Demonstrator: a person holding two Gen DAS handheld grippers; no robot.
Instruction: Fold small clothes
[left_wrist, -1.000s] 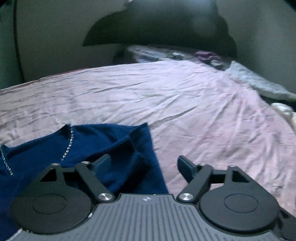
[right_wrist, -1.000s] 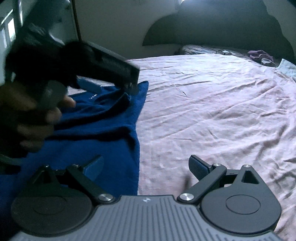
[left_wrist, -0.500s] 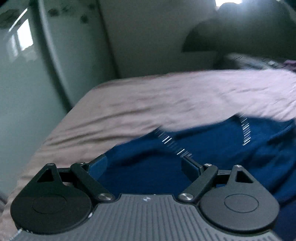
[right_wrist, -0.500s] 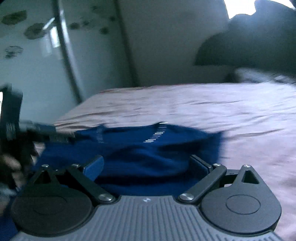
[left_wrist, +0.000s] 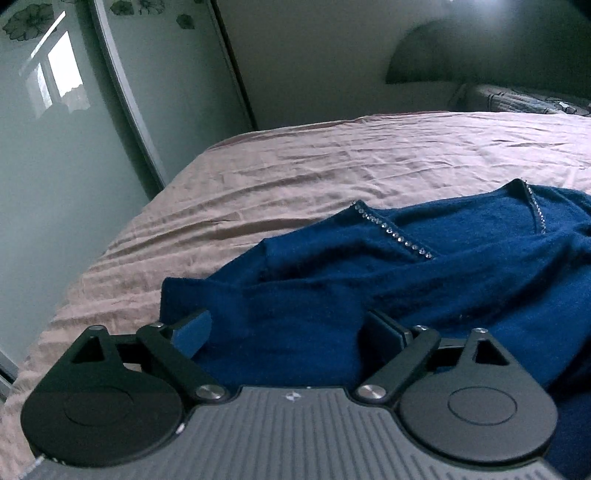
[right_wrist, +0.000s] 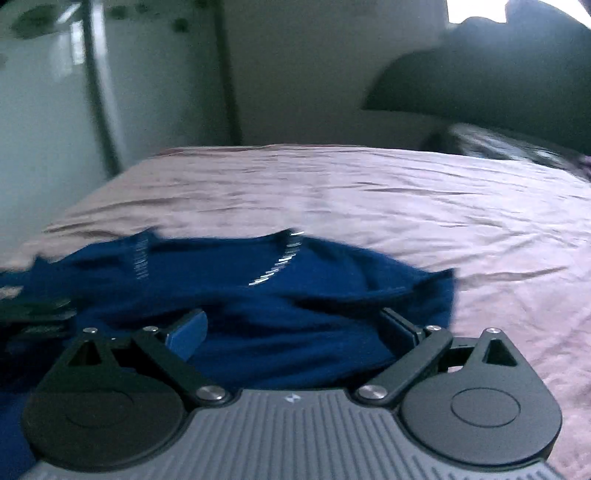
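A dark blue knit top (left_wrist: 424, 280) with a row of small rhinestones along its V-neck (left_wrist: 391, 227) lies rumpled on the pink bedsheet (left_wrist: 295, 173). My left gripper (left_wrist: 291, 332) is open, its fingers spread just above the top's near left part, holding nothing. In the right wrist view the same top (right_wrist: 258, 295) lies in front of my right gripper (right_wrist: 295, 332), which is open and empty above the cloth. That view is blurred. A dark shape at its left edge may be the left gripper.
The bed's left edge (left_wrist: 92, 266) drops off beside a glossy wardrobe door (left_wrist: 55, 147) with flower prints. A dark headboard (right_wrist: 498, 81) and patterned pillows (left_wrist: 517, 99) stand at the far right. Bare pink sheet (right_wrist: 480, 221) stretches beyond and to the right of the top.
Both grippers have swung left from the top's right edge to face the wardrobe. They now hover over the top's neckline side. The top looks unmoved. Both stay open.
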